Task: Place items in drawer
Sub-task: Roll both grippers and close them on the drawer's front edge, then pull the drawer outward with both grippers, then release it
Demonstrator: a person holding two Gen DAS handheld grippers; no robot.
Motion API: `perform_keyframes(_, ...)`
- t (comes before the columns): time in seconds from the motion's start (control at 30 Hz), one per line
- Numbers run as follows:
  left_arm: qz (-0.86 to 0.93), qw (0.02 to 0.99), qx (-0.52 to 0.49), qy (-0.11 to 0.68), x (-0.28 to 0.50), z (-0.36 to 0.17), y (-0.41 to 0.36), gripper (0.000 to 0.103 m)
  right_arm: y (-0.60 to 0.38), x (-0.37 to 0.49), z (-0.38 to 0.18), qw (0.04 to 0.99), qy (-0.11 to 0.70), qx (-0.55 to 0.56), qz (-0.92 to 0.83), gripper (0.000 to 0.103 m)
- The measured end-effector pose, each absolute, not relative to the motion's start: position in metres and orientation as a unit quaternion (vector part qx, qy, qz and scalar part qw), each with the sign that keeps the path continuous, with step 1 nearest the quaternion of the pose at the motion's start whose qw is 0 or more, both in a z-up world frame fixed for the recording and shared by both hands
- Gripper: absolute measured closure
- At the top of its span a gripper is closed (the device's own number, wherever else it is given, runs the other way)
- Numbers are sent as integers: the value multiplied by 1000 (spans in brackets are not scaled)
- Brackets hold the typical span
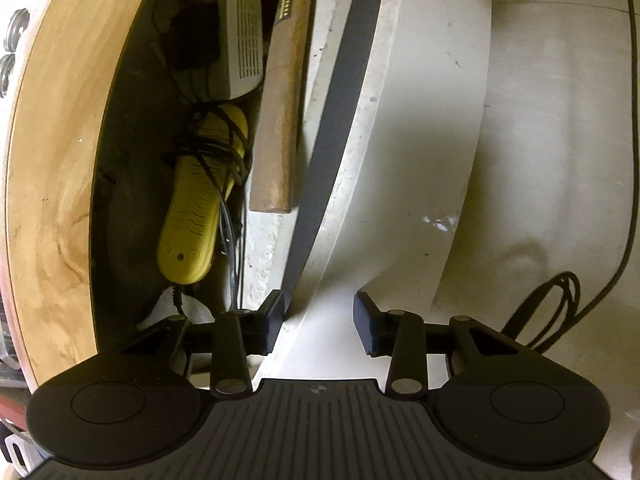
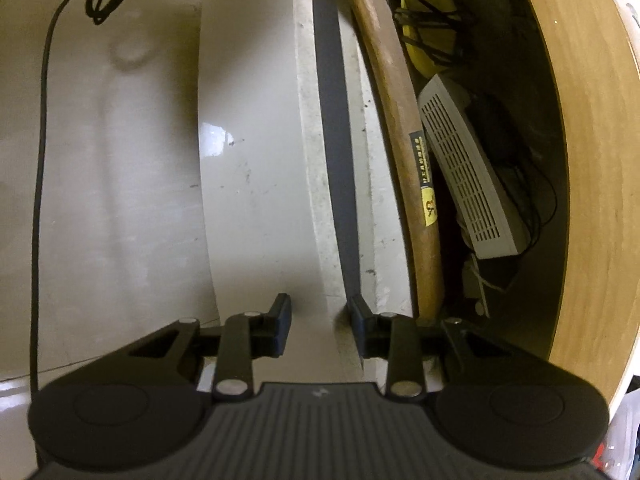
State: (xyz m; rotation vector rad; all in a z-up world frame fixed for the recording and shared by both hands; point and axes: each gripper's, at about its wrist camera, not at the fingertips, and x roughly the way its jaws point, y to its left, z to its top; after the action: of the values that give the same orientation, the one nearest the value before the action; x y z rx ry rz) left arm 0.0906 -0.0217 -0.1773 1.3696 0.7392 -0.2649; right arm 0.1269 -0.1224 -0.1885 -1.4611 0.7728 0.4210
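- Drawer (image 1: 276,240) holds hammer (image 1: 280,100), yellow gadget (image 1: 192,216), grey box (image 1: 244,28); loading looks done.
- Left gripper (image 1: 320,320) and right gripper (image 2: 320,326): fingers spread, empty, straddling the front panel (image 1: 380,140).
- Next, likely push it shut, squarely.

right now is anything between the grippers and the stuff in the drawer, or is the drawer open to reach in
Nothing visible blocks it. The drawer is open from above, with the wooden handle, yellow device and white box lying inside. Both the left gripper and right gripper are open and empty, over the drawer's white front edge.
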Motion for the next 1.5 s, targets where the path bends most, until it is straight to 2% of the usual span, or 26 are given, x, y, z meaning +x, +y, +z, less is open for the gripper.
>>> perform_keyframes(0.63,-143,688,596,388,39,-162,-25,71,-110,77,-170,641,393,-623,216,74)
perform_keyframes(1.5,-199,659,552,472,13,-155,-31,74,-105,25,-157,592,459,-602,278,78)
